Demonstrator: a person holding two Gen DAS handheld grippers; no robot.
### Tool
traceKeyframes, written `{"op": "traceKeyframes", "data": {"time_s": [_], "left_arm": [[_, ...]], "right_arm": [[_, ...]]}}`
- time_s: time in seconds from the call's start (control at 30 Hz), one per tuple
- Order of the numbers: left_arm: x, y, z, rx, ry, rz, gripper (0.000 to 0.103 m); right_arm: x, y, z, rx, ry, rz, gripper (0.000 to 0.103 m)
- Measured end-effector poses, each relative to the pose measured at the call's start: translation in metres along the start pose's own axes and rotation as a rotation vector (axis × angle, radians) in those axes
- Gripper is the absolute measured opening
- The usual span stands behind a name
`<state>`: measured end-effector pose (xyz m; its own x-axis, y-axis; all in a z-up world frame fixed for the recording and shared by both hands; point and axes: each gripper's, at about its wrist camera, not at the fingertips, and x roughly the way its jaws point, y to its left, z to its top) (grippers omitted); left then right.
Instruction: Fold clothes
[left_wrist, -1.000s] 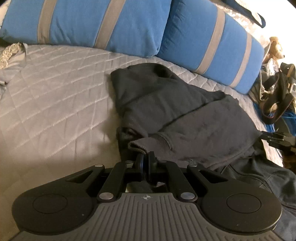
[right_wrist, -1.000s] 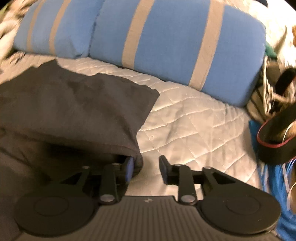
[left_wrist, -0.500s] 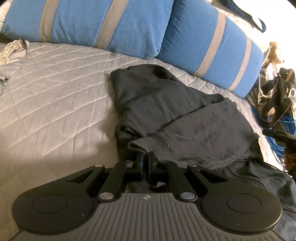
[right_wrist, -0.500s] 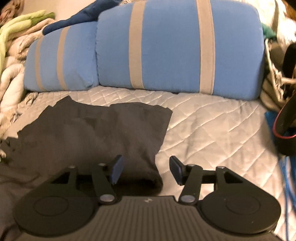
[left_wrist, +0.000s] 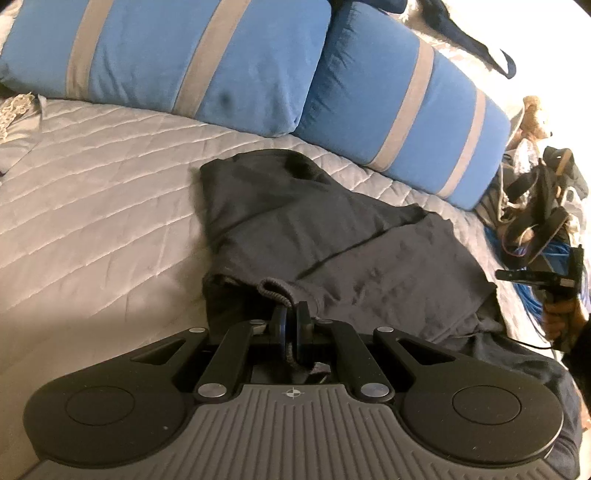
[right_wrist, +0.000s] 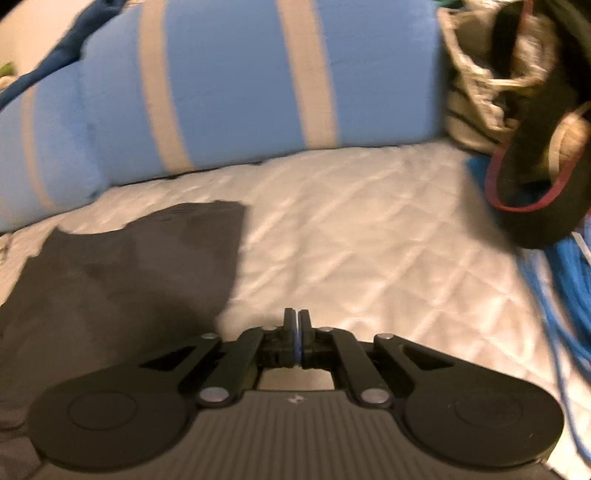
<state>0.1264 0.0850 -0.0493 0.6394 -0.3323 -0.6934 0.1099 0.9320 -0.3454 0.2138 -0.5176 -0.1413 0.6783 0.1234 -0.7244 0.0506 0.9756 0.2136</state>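
A dark grey sweatshirt (left_wrist: 332, 236) lies partly folded on the quilted grey bedspread (left_wrist: 92, 206), its hood end toward the pillows. My left gripper (left_wrist: 293, 317) is shut on the ribbed cuff (left_wrist: 273, 290) of a sleeve at the garment's near edge. In the right wrist view the same sweatshirt (right_wrist: 122, 266) lies at the lower left, and my right gripper (right_wrist: 296, 325) is shut with nothing in it, over bare bedspread (right_wrist: 369, 251) to the right of the cloth. The right gripper (left_wrist: 535, 277), held by a hand, also shows at the far right of the left wrist view.
Two blue pillows with grey stripes (left_wrist: 399, 92) lean along the back of the bed. A pile of bags, straps (left_wrist: 543, 206) and blue cable (right_wrist: 565, 295) sits past the bed's right edge. A dark garment (left_wrist: 517, 362) lies at the lower right.
My right gripper has let go of the sweatshirt's edge, moved right off the cloth and shut empty. My left gripper has kept its hold on the cuff, almost in place.
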Motion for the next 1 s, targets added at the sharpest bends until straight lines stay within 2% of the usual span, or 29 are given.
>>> {"op": "traceKeyframes", "data": {"time_s": [0.07,0.1,0.2,0.23,0.4,0.47,0.5,0.53,0.67,0.83,0.9,0.97,1.0], "left_arm": [[0.003,0.002,-0.001,-0.006,0.003,0.005,0.005],[0.005,0.003,-0.002,-0.009,0.005,0.007,0.005],[0.006,0.007,-0.004,-0.027,0.008,0.009,0.005],[0.006,0.008,-0.004,-0.03,0.009,0.01,0.005],[0.004,0.007,-0.006,-0.027,0.011,0.016,0.005],[0.002,0.006,-0.006,-0.029,0.008,0.016,0.005],[0.001,0.006,-0.007,-0.03,0.006,0.014,0.005],[0.001,0.006,-0.007,-0.031,0.004,0.013,0.005],[-0.003,0.003,-0.005,-0.028,-0.011,-0.005,0.005],[-0.002,0.0,0.0,-0.018,-0.024,-0.038,0.005],[0.006,0.003,-0.003,-0.002,0.012,0.024,0.005],[0.014,0.007,-0.006,0.016,0.054,0.094,0.005],[0.018,0.01,-0.008,0.01,0.075,0.116,0.005]], "right_arm": [[-0.005,-0.007,-0.003,-0.002,0.001,0.004,0.001],[-0.006,-0.009,-0.004,0.016,0.003,0.033,0.007],[-0.008,-0.01,-0.007,0.061,0.006,0.111,0.054],[-0.007,-0.008,-0.007,0.07,0.006,0.132,0.064],[0.011,0.013,-0.003,0.059,0.023,0.183,0.07],[0.021,0.021,-0.001,0.053,0.038,0.195,0.068],[0.025,0.025,-0.002,0.041,0.047,0.19,0.044],[0.029,0.028,-0.003,0.028,0.057,0.186,0.002],[0.025,0.029,0.001,0.034,0.029,0.124,0.0],[0.024,0.022,0.004,0.075,0.014,0.114,0.0],[0.026,0.019,0.003,0.091,0.016,0.105,0.0],[0.027,0.022,0.0,0.061,0.015,0.054,0.0],[0.026,0.025,-0.001,0.018,0.007,-0.013,0.0]]}}
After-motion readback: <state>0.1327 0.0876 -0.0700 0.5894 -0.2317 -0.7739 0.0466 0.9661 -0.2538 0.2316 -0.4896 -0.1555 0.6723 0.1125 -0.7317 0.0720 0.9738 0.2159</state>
